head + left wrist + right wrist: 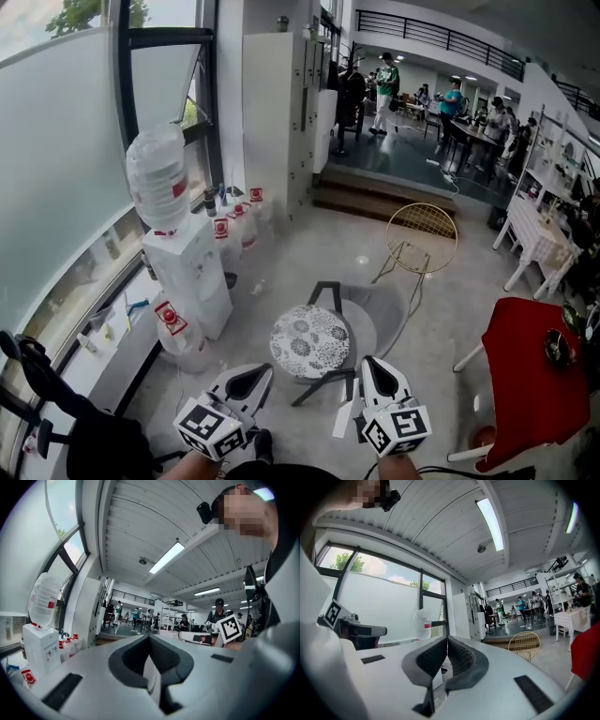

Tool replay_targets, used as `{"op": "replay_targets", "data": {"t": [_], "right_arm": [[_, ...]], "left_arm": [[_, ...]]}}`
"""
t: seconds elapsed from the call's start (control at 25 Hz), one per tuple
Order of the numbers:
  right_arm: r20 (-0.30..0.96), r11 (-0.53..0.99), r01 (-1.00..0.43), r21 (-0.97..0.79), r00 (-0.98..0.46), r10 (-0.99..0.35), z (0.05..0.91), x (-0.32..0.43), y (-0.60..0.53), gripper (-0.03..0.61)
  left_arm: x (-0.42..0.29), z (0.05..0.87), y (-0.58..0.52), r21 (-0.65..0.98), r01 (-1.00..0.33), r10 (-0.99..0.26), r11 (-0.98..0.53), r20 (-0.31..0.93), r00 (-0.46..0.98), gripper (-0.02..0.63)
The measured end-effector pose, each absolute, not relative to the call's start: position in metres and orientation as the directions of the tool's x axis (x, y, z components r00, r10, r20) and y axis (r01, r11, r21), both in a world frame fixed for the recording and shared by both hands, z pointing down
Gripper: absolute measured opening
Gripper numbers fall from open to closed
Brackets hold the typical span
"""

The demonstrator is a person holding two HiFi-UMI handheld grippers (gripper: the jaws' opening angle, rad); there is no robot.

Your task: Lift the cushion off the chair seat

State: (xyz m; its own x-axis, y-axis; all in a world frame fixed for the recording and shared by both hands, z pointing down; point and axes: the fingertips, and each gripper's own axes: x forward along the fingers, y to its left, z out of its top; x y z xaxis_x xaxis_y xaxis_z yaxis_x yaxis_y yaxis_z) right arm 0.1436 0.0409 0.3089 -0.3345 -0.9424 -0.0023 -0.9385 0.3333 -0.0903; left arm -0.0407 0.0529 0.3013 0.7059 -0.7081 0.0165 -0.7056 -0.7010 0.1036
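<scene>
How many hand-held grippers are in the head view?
2: the left hand-held gripper below-left of the cushion, the right hand-held gripper below-right of it. None looks hidden.

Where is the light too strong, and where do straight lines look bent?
Head view: the window is washed out, its frame curves. Left gripper view: the ceiling lamp glares, corners are black. Right gripper view: the light strip glares, ceiling lines bend.
</scene>
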Motion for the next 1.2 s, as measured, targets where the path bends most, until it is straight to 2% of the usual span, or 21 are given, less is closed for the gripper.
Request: {"op": "replay_targets", "data": {"t": [1.2], "right_arm": [[0.063,0.280,-0.960,-0.017,-0.280,-0.958,0.296,0.056,-0.135,0.011]], "left_arm": [[-0.115,0.305,-0.136,0.164,-0.616,-0.626,-0.771,-0.016,0.780,0.008]]}}
